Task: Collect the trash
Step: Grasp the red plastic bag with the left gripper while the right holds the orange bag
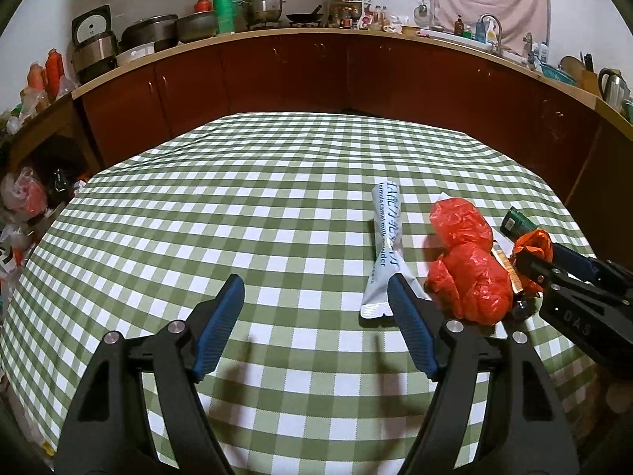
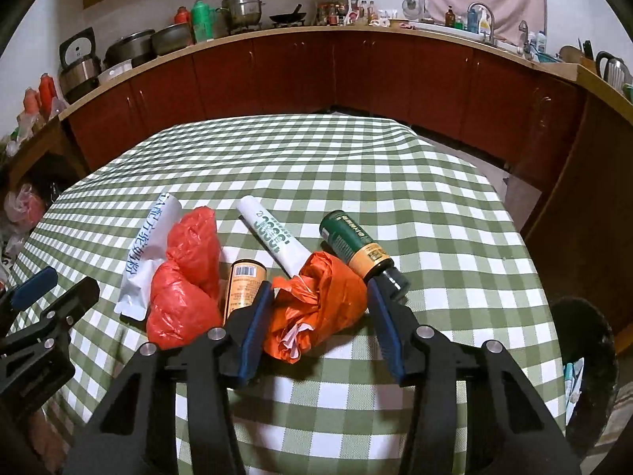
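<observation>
Trash lies in a cluster on the green checked tablecloth [image 2: 356,158]. A crumpled orange plastic bag [image 2: 316,304] sits between the fingers of my right gripper [image 2: 320,289], and both blue pads press against its sides. Beside it lie a green-and-orange bottle [image 2: 356,249], a white tube [image 2: 273,237], an orange can [image 2: 243,285], a red plastic bag [image 2: 186,277] and a white milk-powder sachet [image 2: 150,245]. My left gripper [image 1: 315,289] stands open over bare cloth, its right finger next to the sachet [image 1: 385,245]. The red bag [image 1: 467,261] lies just right of it.
A dark round bin [image 2: 585,356] stands off the table's right edge. Red-brown kitchen cabinets [image 1: 316,75] with pots and bottles on the counter run behind the table. Bags pile up on the floor at the left [image 1: 23,194].
</observation>
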Tool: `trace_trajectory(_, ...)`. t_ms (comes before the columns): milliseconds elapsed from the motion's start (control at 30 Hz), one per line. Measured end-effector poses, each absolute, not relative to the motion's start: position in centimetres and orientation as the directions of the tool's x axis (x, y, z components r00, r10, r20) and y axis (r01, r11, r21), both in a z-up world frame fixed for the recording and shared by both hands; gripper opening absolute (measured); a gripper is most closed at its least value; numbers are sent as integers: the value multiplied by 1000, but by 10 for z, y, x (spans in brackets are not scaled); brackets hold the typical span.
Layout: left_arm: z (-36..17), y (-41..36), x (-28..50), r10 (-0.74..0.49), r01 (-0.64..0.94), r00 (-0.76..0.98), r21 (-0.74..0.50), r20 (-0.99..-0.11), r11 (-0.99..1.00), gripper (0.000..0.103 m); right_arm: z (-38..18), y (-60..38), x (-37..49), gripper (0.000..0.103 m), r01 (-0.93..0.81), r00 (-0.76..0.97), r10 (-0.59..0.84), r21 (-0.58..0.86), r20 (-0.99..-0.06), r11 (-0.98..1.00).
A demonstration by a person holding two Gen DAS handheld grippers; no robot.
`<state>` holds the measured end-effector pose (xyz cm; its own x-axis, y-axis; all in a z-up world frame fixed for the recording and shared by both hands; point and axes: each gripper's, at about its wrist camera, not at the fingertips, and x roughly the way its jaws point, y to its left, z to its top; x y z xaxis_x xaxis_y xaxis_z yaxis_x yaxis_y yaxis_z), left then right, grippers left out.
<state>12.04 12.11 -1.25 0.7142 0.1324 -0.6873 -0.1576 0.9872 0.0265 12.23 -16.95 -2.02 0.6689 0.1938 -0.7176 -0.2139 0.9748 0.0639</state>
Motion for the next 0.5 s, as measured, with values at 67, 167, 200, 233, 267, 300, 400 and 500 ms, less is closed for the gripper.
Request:
trace_trajectory(67,-12,119,121,129,-154,715,25,-687,988,73,-19,-170,121,44,-218,671,197,64,-715,974)
trace_trajectory(167,-10,114,122,123,-146,719,24,-684,989,73,-14,-174,116,44,-215,681,201,70,-705,974)
trace_trajectory(200,-10,112,122,120,-143,720,23,-684,989,73,-13,-175,115,44,-214,684,202,72,-701,974)
trace_trajectory(233,-9,110,122,117,-141,720,20,-684,990,73,-12,-175,115,44,-213,687,201,71,-698,974)
trace_trajectory(267,-8,107,122,111,-136,722,16,-683,991,73,-10,-178,113,44,-212,692,200,70,-694,975)
trace_trajectory(300,-8,103,122,107,-132,723,15,-682,991,73,-7,-181,111,44,-210,699,198,68,-687,975)
trace_trajectory(400,-5,89,122,89,-109,729,14,-679,994,73,-3,-189,104,44,-200,717,185,55,-672,978)
trace_trajectory(500,-2,73,123,67,-84,734,9,-676,996,73,-1,-202,100,44,-183,730,169,49,-662,982)
